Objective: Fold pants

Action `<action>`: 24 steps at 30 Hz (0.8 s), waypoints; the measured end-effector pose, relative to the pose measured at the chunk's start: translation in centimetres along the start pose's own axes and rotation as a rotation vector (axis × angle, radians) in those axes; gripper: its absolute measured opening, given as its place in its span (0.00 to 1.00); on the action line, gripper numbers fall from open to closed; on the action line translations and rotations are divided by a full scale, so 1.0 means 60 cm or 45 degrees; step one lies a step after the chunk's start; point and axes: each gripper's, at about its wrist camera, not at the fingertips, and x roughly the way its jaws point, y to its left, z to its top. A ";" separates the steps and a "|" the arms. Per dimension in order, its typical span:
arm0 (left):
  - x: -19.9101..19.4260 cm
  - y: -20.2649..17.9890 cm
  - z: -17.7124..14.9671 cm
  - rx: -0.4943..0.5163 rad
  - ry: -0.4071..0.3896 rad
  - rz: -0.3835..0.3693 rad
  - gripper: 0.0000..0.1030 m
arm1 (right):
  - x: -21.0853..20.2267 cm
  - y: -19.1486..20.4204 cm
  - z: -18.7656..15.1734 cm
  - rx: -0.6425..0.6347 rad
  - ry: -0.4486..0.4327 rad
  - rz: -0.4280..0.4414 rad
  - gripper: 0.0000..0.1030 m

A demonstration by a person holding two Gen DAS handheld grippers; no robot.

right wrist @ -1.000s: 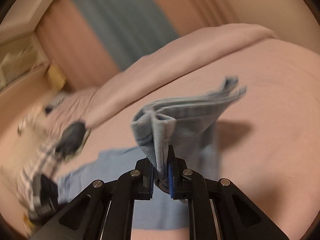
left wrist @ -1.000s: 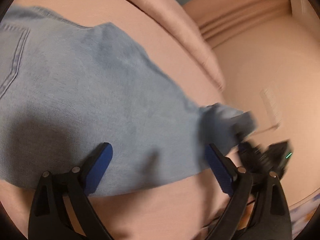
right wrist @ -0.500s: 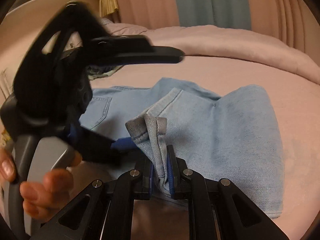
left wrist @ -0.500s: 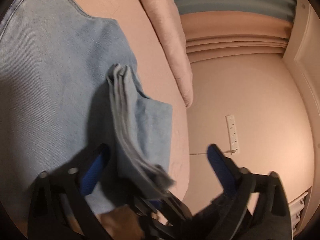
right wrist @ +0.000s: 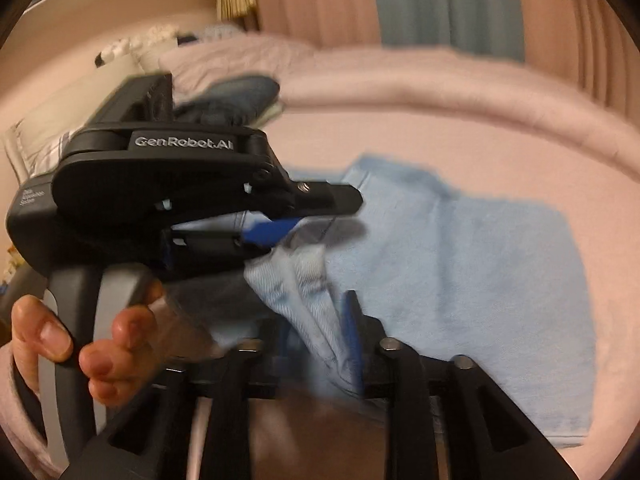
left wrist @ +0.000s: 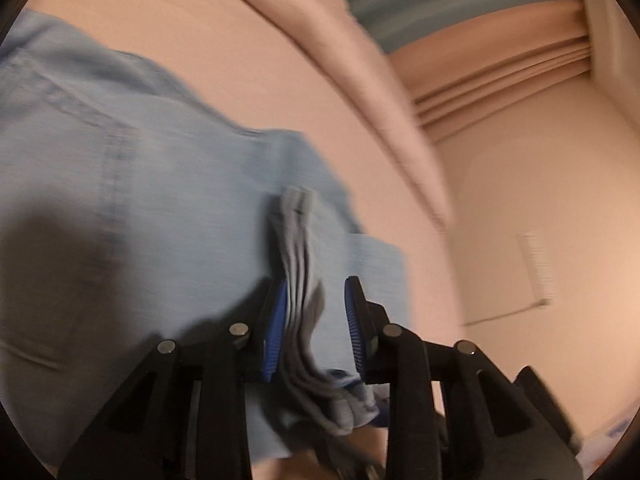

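Light blue denim pants (left wrist: 132, 200) lie folded on a pink bed (left wrist: 248, 64); they also show in the right wrist view (right wrist: 480, 272). A bunched stack of hem layers (left wrist: 300, 280) stands between my left gripper's (left wrist: 316, 320) blue pads, which are narrowly apart around it, the left pad touching. In the right wrist view the same bunch (right wrist: 304, 292) sits between my right gripper's (right wrist: 320, 328) parted fingers. The left gripper's body (right wrist: 180, 192), held by a hand, crosses that view at left, its tips over the bunch.
A rolled pink blanket (right wrist: 440, 80) runs along the bed's far side. Dark clothes (right wrist: 236, 96) and a pillow (right wrist: 60, 120) lie at the bed's far left. Pink and blue curtains (right wrist: 440, 0) hang behind. A wall with a power strip (left wrist: 536, 268) is at right.
My left gripper has narrowed from wide open onto the bunched hem. My right gripper, shut on that bunch before, has opened its fingers. Both grippers now meet at the same bunch.
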 end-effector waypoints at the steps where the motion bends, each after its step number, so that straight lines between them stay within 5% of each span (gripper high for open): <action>1: -0.005 0.007 -0.002 -0.009 0.009 0.002 0.28 | 0.007 -0.008 -0.004 0.052 0.043 0.069 0.56; 3: -0.021 0.008 -0.006 0.010 -0.005 0.014 0.32 | -0.002 -0.022 -0.007 0.113 0.040 0.150 0.57; 7: -0.061 -0.022 -0.021 0.149 -0.082 0.110 0.67 | -0.070 -0.076 -0.004 0.270 -0.074 0.303 0.57; 12: -0.040 -0.074 -0.043 0.398 -0.084 0.190 0.68 | -0.134 -0.189 0.018 0.447 -0.228 0.037 0.56; 14: -0.006 -0.108 -0.063 0.541 -0.033 0.219 0.68 | -0.123 -0.220 0.034 0.470 -0.204 -0.035 0.43; 15: 0.006 -0.120 -0.075 0.606 -0.014 0.240 0.68 | -0.114 -0.230 0.045 0.459 -0.191 -0.038 0.34; 19: 0.074 -0.140 -0.101 0.738 0.107 0.288 0.60 | -0.052 -0.261 0.095 0.405 -0.082 -0.141 0.30; 22: 0.113 -0.121 -0.112 0.732 0.196 0.336 0.56 | 0.036 -0.285 0.090 0.416 0.175 -0.189 0.28; 24: 0.107 -0.118 -0.111 0.727 0.182 0.317 0.58 | 0.037 -0.284 0.084 0.404 0.139 -0.182 0.27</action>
